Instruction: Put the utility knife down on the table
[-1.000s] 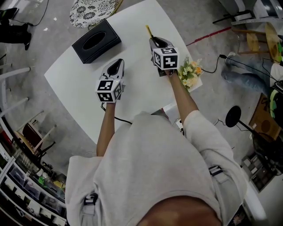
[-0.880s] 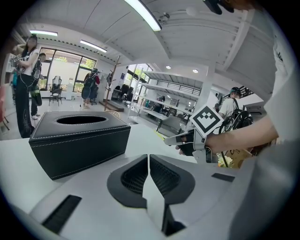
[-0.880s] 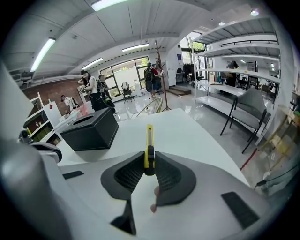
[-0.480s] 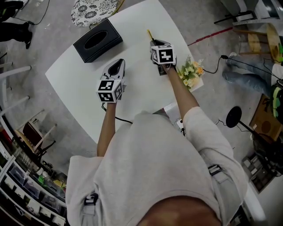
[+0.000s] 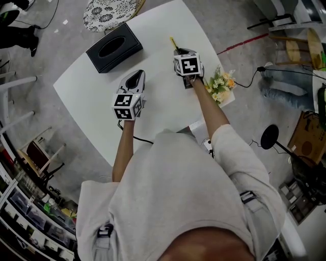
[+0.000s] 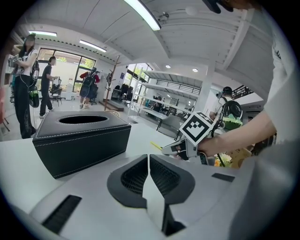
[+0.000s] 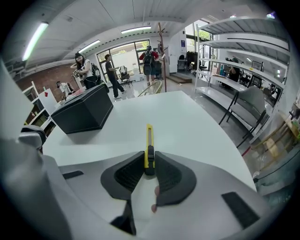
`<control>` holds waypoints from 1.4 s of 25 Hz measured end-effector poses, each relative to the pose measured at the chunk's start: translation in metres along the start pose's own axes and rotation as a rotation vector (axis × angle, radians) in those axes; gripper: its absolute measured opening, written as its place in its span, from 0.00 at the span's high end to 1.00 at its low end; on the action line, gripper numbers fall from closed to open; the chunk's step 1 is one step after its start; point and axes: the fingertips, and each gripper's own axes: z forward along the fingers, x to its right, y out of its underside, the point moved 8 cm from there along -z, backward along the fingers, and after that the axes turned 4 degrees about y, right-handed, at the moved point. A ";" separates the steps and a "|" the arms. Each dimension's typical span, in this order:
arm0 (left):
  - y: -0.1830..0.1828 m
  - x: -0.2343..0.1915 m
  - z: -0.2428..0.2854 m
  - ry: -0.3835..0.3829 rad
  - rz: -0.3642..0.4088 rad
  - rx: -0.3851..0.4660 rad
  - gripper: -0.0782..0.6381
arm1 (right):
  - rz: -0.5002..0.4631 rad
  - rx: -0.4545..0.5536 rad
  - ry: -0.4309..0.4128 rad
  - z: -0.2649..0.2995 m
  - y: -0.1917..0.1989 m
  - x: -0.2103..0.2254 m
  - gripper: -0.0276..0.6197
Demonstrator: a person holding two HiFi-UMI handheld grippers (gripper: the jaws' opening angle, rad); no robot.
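A yellow utility knife (image 7: 149, 138) sticks forward out of my right gripper (image 7: 149, 161), which is shut on its black slider end. In the head view the right gripper (image 5: 179, 51) is over the far right part of the white table (image 5: 153, 109), and the knife's yellow tip (image 5: 172, 41) points away from me, low over the top. Whether the knife touches the table I cannot tell. My left gripper (image 5: 137, 74) hovers mid-table near the black tissue box (image 5: 113, 48); its jaws (image 6: 148, 159) are shut with nothing between them.
A small bunch of flowers (image 5: 220, 84) sits at the table's right edge beside my right forearm. The tissue box (image 6: 82, 138) stands at the far left. A patterned stool (image 5: 104, 12) is beyond the table. Several people stand far off in the room.
My right gripper has sunk toward the table and tipped further down, the knife still in it. The left gripper has stayed where it was.
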 end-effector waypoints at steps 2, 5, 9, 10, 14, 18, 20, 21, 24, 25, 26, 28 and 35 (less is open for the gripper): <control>0.001 0.001 0.000 0.000 0.003 -0.001 0.85 | -0.006 0.003 -0.004 -0.002 0.000 0.001 0.83; 0.001 0.001 -0.002 0.001 0.005 -0.002 0.85 | -0.009 0.005 -0.050 -0.001 0.003 -0.003 0.75; 0.001 0.002 -0.004 0.002 0.009 0.002 0.85 | -0.009 0.031 -0.091 0.001 0.004 -0.006 0.70; 0.001 0.002 -0.005 0.003 0.011 0.002 0.85 | -0.007 0.047 -0.088 -0.001 0.002 -0.006 0.70; 0.000 0.003 -0.006 0.003 0.014 0.005 0.85 | 0.001 0.126 -0.050 -0.016 -0.008 -0.004 0.70; -0.003 0.005 -0.008 0.005 0.020 0.016 0.85 | 0.008 0.194 -0.044 -0.034 -0.016 -0.005 0.70; -0.005 0.007 -0.009 0.007 0.025 0.021 0.85 | 0.011 0.225 -0.051 -0.045 -0.019 -0.005 0.70; -0.007 0.008 -0.010 0.008 0.028 0.024 0.85 | 0.011 0.240 -0.055 -0.051 -0.021 -0.006 0.71; -0.009 0.010 -0.013 0.011 0.037 0.030 0.85 | 0.013 0.288 -0.064 -0.070 -0.023 -0.010 0.75; -0.010 0.011 -0.014 0.012 0.040 0.033 0.85 | 0.010 0.305 -0.064 -0.076 -0.022 -0.010 0.77; -0.010 0.012 -0.014 0.012 0.042 0.036 0.85 | 0.005 0.321 -0.062 -0.083 -0.021 -0.011 0.78; -0.011 0.015 -0.017 0.013 0.046 0.042 0.85 | -0.006 0.350 -0.052 -0.095 -0.017 -0.011 0.82; -0.010 0.024 -0.027 0.006 0.056 0.062 0.85 | 0.016 0.409 -0.025 -0.128 0.007 -0.007 0.88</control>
